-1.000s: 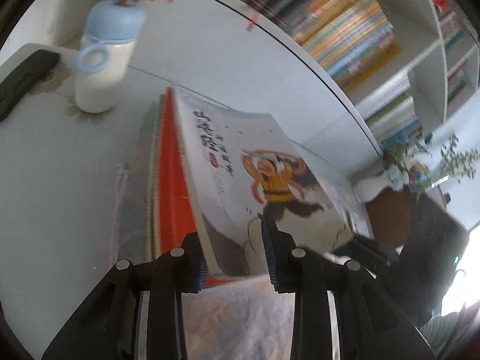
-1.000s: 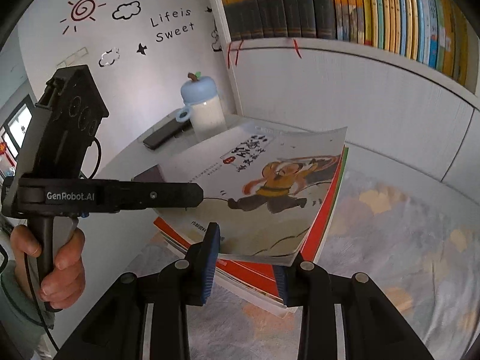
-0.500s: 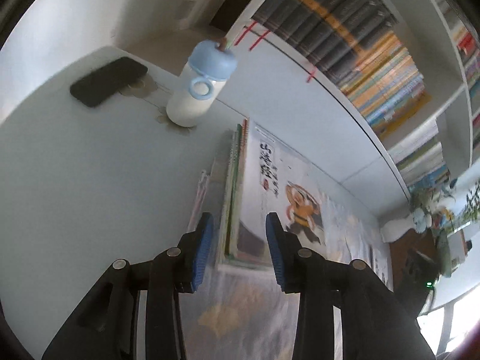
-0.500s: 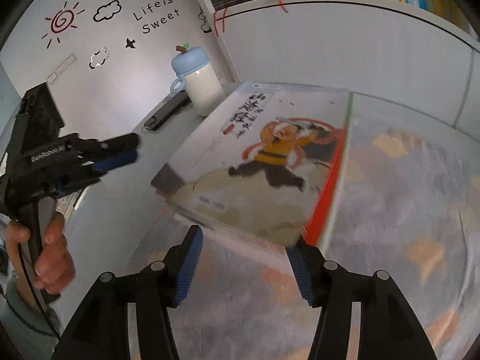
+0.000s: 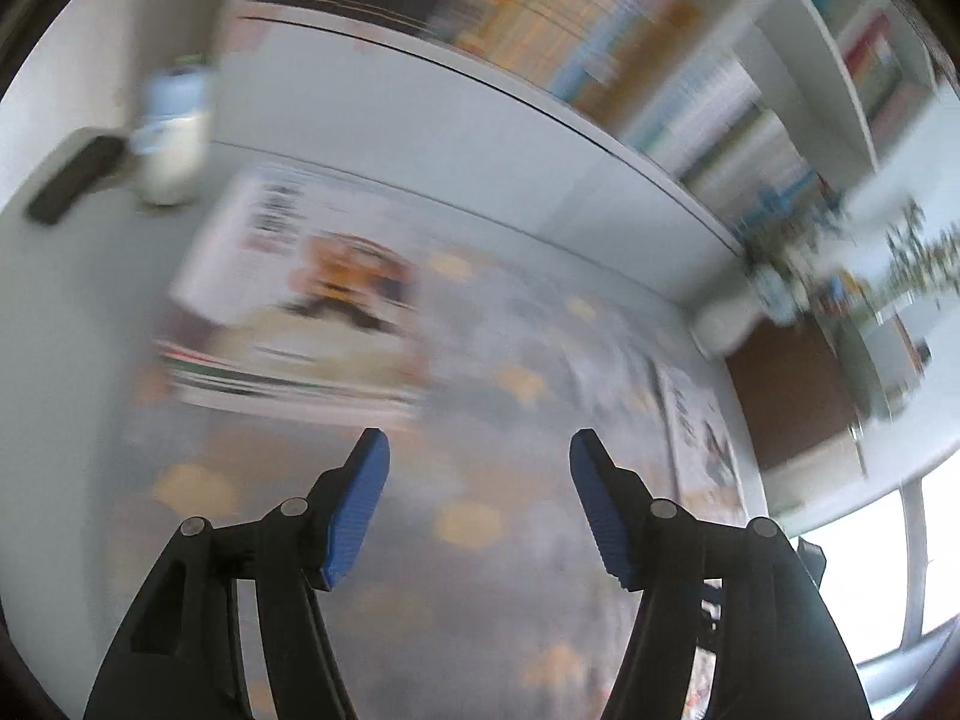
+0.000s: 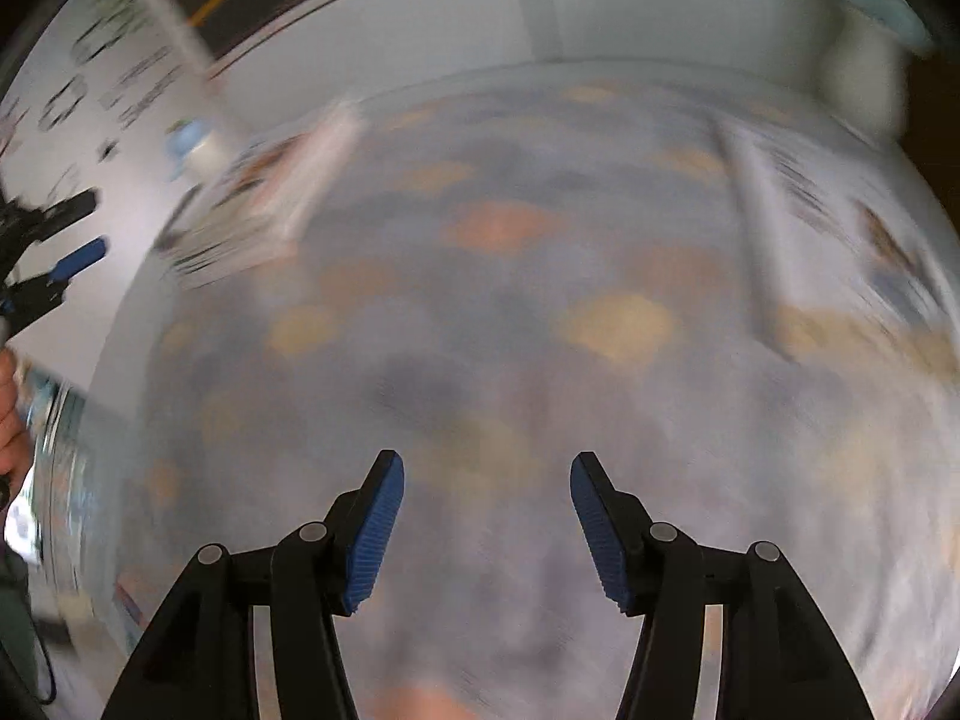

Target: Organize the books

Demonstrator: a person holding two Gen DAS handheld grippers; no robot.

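Both frames blurred. Left gripper (image 5: 480, 504) empty, jaws opening, over patterned mat (image 5: 480, 540). Right gripper (image 6: 487, 525) also empty, opening. Book stack (image 5: 294, 300) lies on counter (image 5: 72, 324), far-left of mat, near bottle (image 5: 171, 138). Another book (image 5: 702, 438) at mat's right edge.

book stack (image 5: 288, 324): flat on patterned cloth, cartoon cover up | second book (image 5: 702, 438): flat, apparently alone

Bottle (image 5: 171, 138) behind book stack (image 5: 294, 300)
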